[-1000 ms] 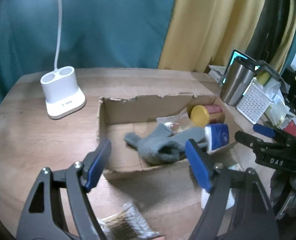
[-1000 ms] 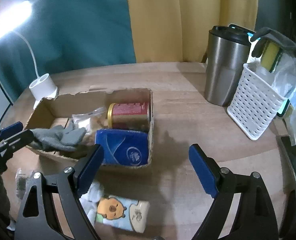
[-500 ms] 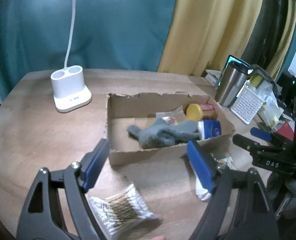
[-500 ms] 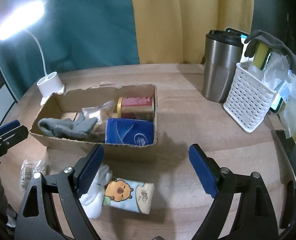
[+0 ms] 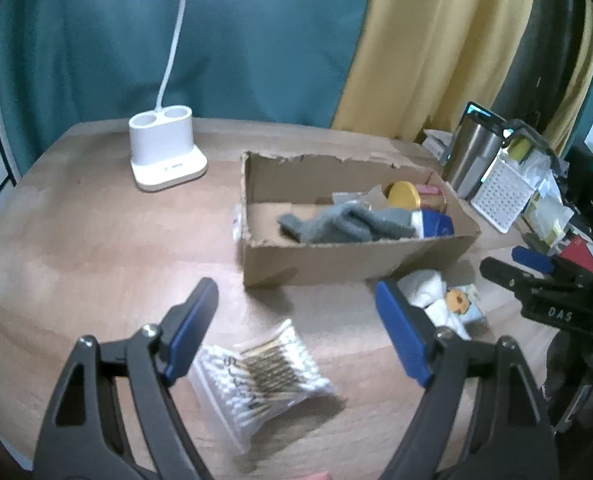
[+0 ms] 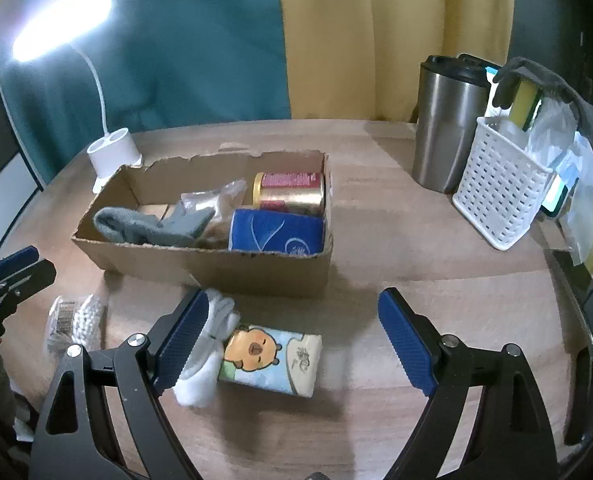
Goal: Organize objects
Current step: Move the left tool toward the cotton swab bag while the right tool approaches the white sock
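An open cardboard box point(image 5: 348, 264) point(image 6: 216, 264) on the wooden table holds a grey sock point(image 5: 336, 226) point(image 6: 144, 226), a clear packet point(image 6: 212, 200), a gold can point(image 6: 290, 194) and a blue tissue pack point(image 6: 276, 236). In front of the box lie a bag of cotton swabs point(image 5: 264, 368) point(image 6: 76, 320), a white sock point(image 6: 208, 356) and a bear-print tissue pack point(image 6: 272, 358) point(image 5: 460, 304). My left gripper point(image 5: 294, 286) hangs open above the swab bag with nothing between its fingers. Open and empty, my right gripper point(image 6: 292, 296) hovers over the bear pack and white sock.
A white lamp base point(image 5: 164, 156) point(image 6: 112, 150) stands behind the box on the left. At the right are a steel tumbler point(image 6: 444, 124) and a white perforated basket point(image 6: 500, 196) stuffed with a sponge and bags. Dark flat items lie along the right table edge.
Both grippers have drawn back from the box toward the near table edge. The swab bag and the bear pack now show more fully. The left jaws stand slightly wider.
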Motion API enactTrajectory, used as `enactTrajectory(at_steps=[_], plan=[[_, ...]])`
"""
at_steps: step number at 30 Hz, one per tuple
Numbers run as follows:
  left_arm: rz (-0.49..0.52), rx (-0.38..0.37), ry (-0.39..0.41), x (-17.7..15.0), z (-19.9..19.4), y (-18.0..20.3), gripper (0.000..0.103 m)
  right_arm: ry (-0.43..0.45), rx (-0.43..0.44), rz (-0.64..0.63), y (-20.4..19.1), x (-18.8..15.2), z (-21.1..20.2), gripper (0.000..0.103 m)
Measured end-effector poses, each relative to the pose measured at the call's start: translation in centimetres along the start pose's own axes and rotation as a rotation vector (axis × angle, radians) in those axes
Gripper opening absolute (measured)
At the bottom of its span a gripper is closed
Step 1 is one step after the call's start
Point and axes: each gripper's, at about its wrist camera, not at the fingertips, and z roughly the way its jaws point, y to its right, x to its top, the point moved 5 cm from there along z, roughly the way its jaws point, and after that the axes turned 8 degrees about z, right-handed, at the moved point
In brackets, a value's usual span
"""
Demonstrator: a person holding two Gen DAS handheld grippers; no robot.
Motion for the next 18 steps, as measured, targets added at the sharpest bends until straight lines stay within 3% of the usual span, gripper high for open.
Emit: enactTrajectory(at_steps=[18], plan=[[0.014,0.048,-0.07,-3.5,1.4,-0.5,0.082,-0.049,0.022,-0.022,-0.8,-2.4,0.6,0.089]])
